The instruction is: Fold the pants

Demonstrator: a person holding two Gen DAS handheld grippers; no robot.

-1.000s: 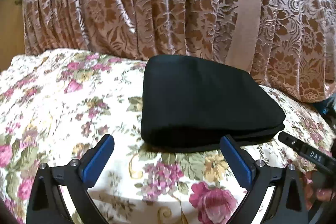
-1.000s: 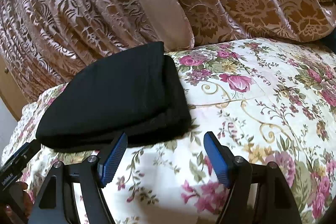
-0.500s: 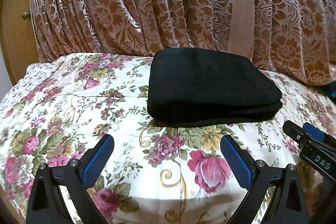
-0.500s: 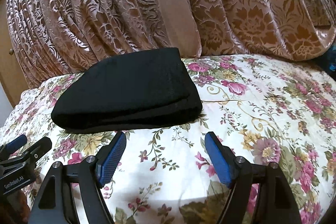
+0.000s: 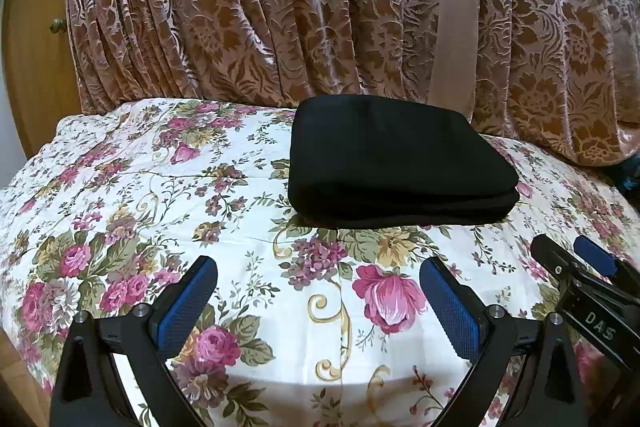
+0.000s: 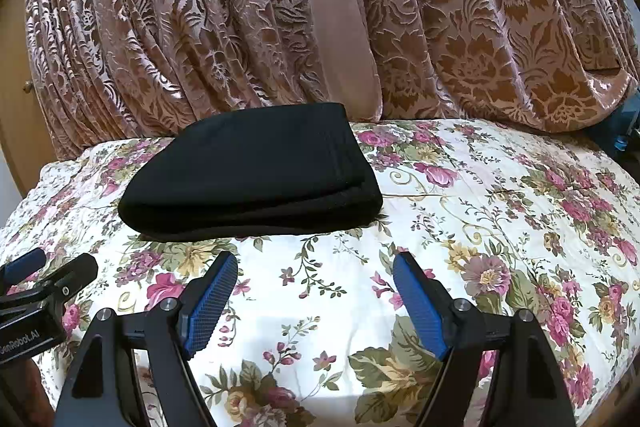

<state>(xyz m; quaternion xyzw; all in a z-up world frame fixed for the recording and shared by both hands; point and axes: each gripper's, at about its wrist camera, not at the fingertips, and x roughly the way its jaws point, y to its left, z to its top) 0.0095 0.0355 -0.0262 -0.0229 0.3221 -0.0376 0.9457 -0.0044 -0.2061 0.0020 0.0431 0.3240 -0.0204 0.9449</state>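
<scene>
The black pants [image 5: 396, 163] lie folded into a thick, neat rectangle on the floral bedspread [image 5: 160, 211], near the curtain. They also show in the right wrist view [image 6: 256, 175]. My left gripper [image 5: 318, 283] is open and empty, held above the bedspread well short of the pants' near edge. My right gripper [image 6: 314, 279] is open and empty too, also short of the pants. The right gripper shows at the right edge of the left wrist view [image 5: 584, 275]; the left gripper shows at the left edge of the right wrist view [image 6: 48, 271].
A patterned brown curtain [image 5: 320, 7] hangs right behind the bed. A wooden door with a knob [image 5: 58, 25] stands at the far left. The bedspread [image 6: 500, 227] stretches to the right of the pants, with a blue object [image 6: 622, 131] at its far right edge.
Both grippers have pulled back from the folded pants, which now sit farther off in both views. The pants have not moved. Both grippers stay open.
</scene>
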